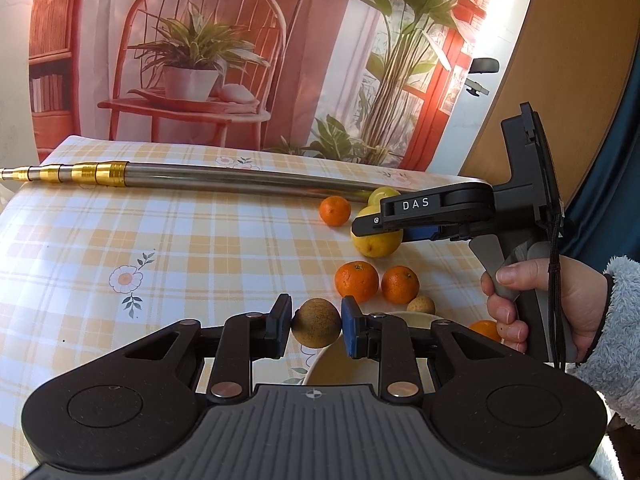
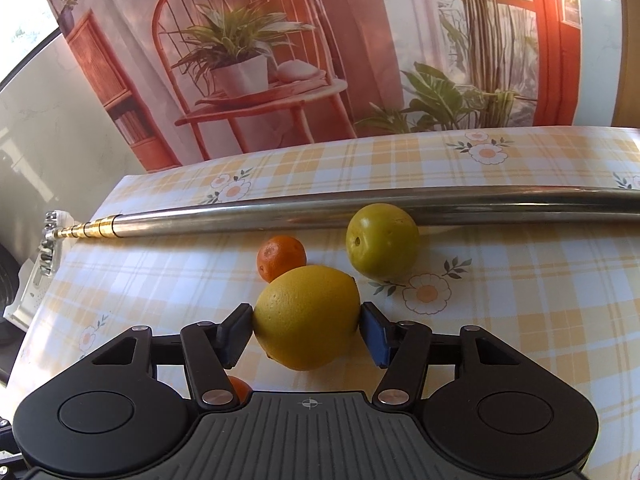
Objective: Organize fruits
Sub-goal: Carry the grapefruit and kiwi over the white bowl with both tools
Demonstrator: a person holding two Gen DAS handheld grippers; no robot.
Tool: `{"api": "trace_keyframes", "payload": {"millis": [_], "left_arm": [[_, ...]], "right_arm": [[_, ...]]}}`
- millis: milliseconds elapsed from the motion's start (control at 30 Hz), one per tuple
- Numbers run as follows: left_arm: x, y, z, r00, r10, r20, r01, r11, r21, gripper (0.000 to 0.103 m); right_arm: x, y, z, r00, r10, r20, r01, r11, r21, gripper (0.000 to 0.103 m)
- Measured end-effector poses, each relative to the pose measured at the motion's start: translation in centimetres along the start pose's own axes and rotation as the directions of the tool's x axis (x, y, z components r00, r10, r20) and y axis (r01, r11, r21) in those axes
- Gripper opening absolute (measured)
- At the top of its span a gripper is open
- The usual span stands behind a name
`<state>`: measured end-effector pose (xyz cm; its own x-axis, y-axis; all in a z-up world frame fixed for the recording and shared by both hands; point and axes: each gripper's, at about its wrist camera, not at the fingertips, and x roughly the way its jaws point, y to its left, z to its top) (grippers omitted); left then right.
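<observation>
A small brown round fruit (image 1: 316,328) is held between the two pads of the left gripper (image 1: 316,326), closed in on it from either side and raised above the rim of a pale bowl (image 1: 320,364) that lies directly beneath and slightly toward the person. In the right wrist view, a large yellow citrus (image 2: 307,316) is flanked by the pads of the right gripper (image 2: 307,322); the pads are seen touching or very nearly touching its flanks, though whether it is lifted off the checked tablecloth (image 2: 520,280) cannot be told. The citrus's long axis is laid across the jaws, so it is spanned at its widest. The rest of the fruit is left loose on the cloth: a small orange mandarin (image 2: 281,257) just behind the citrus, a green round fruit (image 2: 382,240) resting beside a long metal telescopic pole (image 2: 360,208), and two more mandarins (image 1: 356,282) near the bowl. The coming move is judged to turn on the bowl's position: it is nearer the left gripper, almost straight below the brown fruit, while the right gripper's load is well apart from it, farther across the table. A hand (image 1: 552,308) is seen on the right gripper's handle.
</observation>
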<state>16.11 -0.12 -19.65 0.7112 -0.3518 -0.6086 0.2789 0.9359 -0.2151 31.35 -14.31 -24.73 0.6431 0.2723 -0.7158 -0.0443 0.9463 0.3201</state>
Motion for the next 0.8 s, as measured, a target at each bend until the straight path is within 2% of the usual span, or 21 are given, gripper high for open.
{"api": "trace_keyframes", "payload": {"millis": [367, 567, 800], "left_arm": [[0.5, -1.1, -0.8, 0.999, -0.036, -0.032, 0.038, 0.998, 0.049, 0.028], [1.2, -1.8, -1.4, 0.996, -0.047, -0.074, 0.054, 0.995, 0.087, 0.028], [2.2, -2.5, -1.7, 0.993, -0.038, -0.108, 0.053, 0.988, 0.143, 0.028]], "right_arm": [[-5.6, -0.4, -2.5, 0.995, 0.073, 0.069, -0.076, 0.997, 0.029, 0.054], [-8.2, -0.2, -4.7, 0.995, 0.082, 0.06, -0.084, 0.996, 0.035, 0.054], [-10.4, -0.8, -6.6, 0.991, 0.09, 0.095, -0.097, 0.993, 0.07, 0.054]]}}
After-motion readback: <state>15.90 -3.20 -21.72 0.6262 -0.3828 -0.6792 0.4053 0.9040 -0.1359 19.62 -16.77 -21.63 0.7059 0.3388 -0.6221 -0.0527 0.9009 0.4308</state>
